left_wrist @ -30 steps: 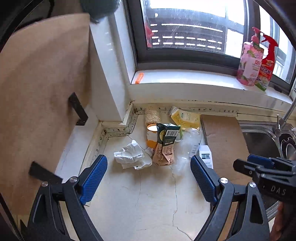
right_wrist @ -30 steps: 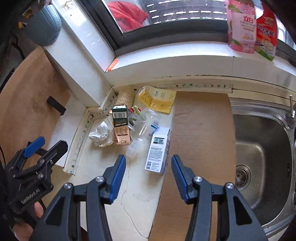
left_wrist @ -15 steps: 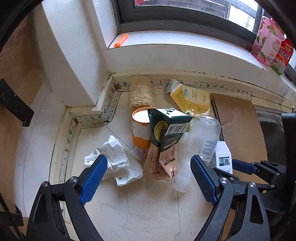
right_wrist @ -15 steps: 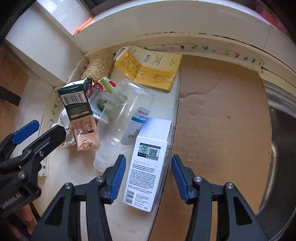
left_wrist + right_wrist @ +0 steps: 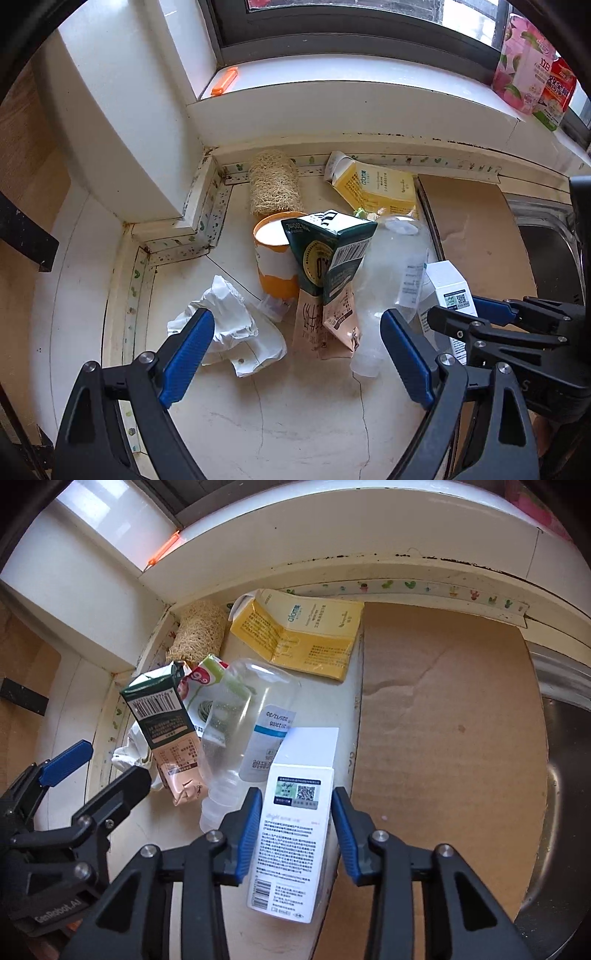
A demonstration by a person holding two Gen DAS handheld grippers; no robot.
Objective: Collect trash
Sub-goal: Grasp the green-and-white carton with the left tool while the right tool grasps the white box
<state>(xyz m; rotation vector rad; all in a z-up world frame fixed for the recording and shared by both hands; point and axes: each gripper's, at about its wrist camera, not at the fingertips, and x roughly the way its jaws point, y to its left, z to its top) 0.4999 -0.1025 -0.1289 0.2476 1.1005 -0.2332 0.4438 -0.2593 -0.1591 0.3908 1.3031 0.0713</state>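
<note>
Trash lies in a counter corner: crumpled white tissue [image 5: 229, 314], an orange cup [image 5: 273, 258], a green and tan carton [image 5: 328, 258], a clear plastic bottle [image 5: 391, 266], a yellow carton [image 5: 376, 184] and a white box [image 5: 295, 830]. My left gripper [image 5: 295, 321] hangs open above the tissue and the green carton, touching nothing. My right gripper [image 5: 295, 812] straddles the white box. Its jaws are closing, and both blue pads [image 5: 251, 830] meet the box's long sides. The box lies beside the bottle [image 5: 251, 709].
A brown cardboard sheet [image 5: 443, 701] covers the counter right of the pile, with a steel sink [image 5: 565, 738] beyond it. A loofah [image 5: 273, 181] stands at the back wall. Cleaner bottles [image 5: 528, 66] and an orange clip [image 5: 223, 85] sit on the windowsill.
Both grippers came down and closer to the trash pile. The right jaws narrowed from wide apart onto the sides of the white box. The left jaws stayed wide.
</note>
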